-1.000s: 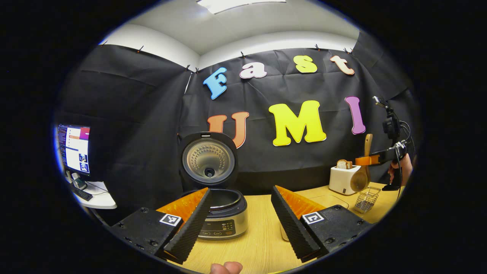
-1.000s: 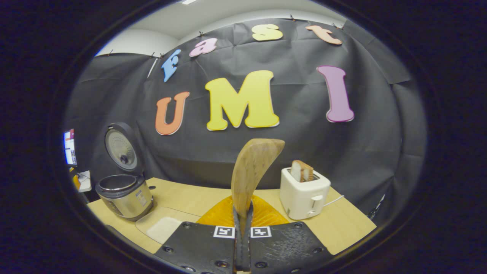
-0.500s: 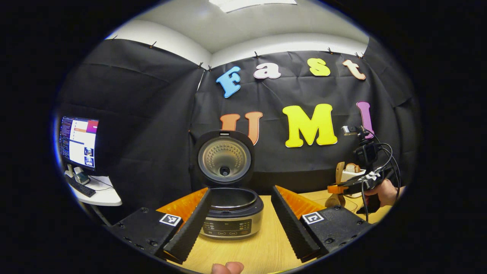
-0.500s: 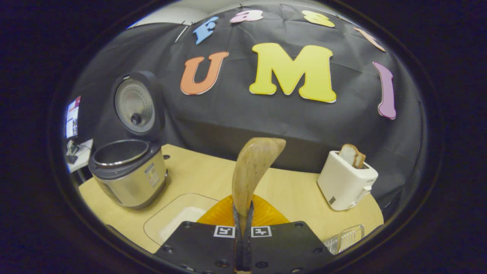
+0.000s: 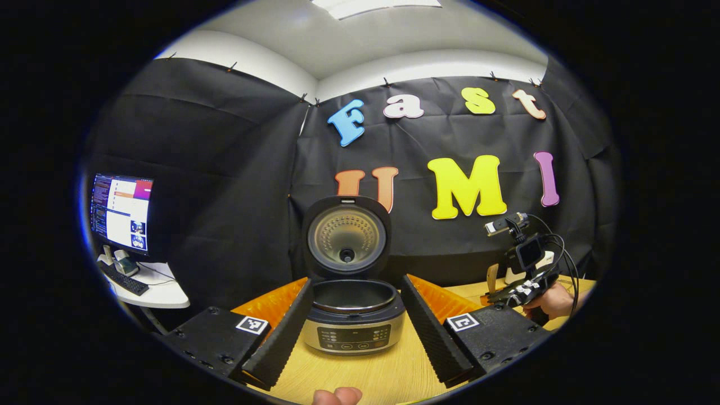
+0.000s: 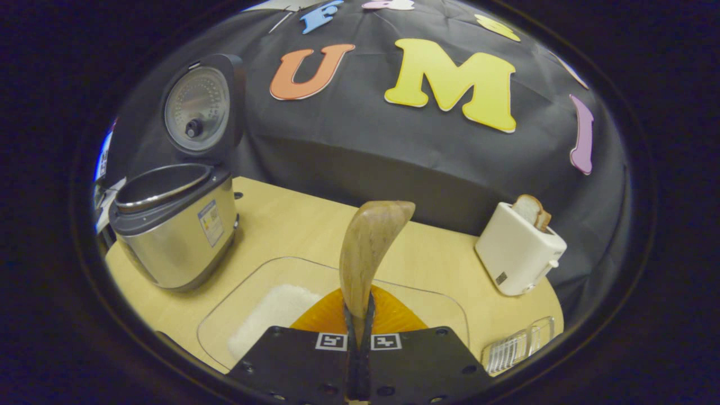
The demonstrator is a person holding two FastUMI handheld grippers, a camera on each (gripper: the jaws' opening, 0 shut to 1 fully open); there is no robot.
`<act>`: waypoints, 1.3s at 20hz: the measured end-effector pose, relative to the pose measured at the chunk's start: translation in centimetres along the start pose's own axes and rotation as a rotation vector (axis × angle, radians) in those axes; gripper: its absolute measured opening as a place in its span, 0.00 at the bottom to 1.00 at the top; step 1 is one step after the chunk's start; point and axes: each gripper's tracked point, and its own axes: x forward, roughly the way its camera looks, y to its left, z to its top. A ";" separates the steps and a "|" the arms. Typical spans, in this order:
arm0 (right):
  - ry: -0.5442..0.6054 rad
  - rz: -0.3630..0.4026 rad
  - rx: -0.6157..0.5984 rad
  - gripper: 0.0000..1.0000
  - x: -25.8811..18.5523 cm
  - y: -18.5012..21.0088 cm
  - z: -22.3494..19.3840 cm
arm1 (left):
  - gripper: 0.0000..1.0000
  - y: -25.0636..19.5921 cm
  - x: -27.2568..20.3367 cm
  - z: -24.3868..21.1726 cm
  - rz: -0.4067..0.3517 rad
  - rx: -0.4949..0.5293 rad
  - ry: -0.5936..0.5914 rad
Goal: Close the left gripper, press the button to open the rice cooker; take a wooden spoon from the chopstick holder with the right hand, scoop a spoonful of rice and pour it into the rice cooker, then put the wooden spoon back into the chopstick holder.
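Observation:
The rice cooker stands on the table with its lid up and its pot showing; it also shows at the left of the right gripper view. My left gripper is open, one finger on each side of the cooker's front, some way short of it. My right gripper is shut on the wooden spoon, whose bowl points up and forward above a clear tray with a heap of white rice. The wire chopstick holder lies at the lower right. In the left gripper view, the right gripper and a hand sit at the far right.
A white toaster with a slice of bread stands at the back right of the table. A monitor and keyboard sit on a side desk to the left. A thumb tip shows at the bottom edge.
The right gripper has come down and forward with the spoon, so the rice tray is now right below it. The left gripper view has swung to centre the cooker between its fingers.

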 end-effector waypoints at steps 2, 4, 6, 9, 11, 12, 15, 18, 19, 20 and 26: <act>-0.008 0.034 0.060 0.00 0.0 0.9 0.0 | 0.99 0.6 -0.1 -0.1 -0.004 -0.040 0.012; -0.025 0.061 0.131 0.01 -0.1 0.9 0.1 | 0.99 1.3 -0.4 0.3 0.004 -0.064 0.010; -0.021 0.108 0.258 0.00 -0.1 0.8 -0.1 | 0.98 1.6 -0.5 0.7 0.008 -0.073 -0.002; -0.006 0.143 0.409 0.01 0.0 0.1 0.1 | 0.98 1.4 -0.5 0.8 0.008 -0.069 -0.004; -0.005 0.159 0.470 0.01 -0.3 0.0 0.0 | 0.98 1.2 -0.5 0.6 0.004 -0.062 0.001; -0.003 0.164 0.479 0.00 -0.4 0.0 0.1 | 0.98 1.1 -0.4 0.6 0.001 -0.059 0.001; -0.008 0.197 0.540 0.01 -0.8 0.7 0.3 | 0.98 1.0 -0.4 0.4 -0.001 -0.051 0.007; -0.009 0.202 0.581 0.01 -1.0 0.8 0.4 | 0.98 1.4 -0.4 0.4 0.014 -0.043 0.003; -0.013 0.205 0.606 0.00 -0.9 0.6 0.3 | 0.98 1.4 -0.4 0.4 0.016 -0.043 0.005; -0.014 0.214 0.648 0.02 -1.0 0.4 0.2 | 0.98 1.5 -0.4 0.4 0.017 -0.045 0.007; -0.008 0.261 0.917 0.00 -1.4 -1.1 -0.9 | 0.98 1.0 -0.4 0.4 0.007 -0.037 0.007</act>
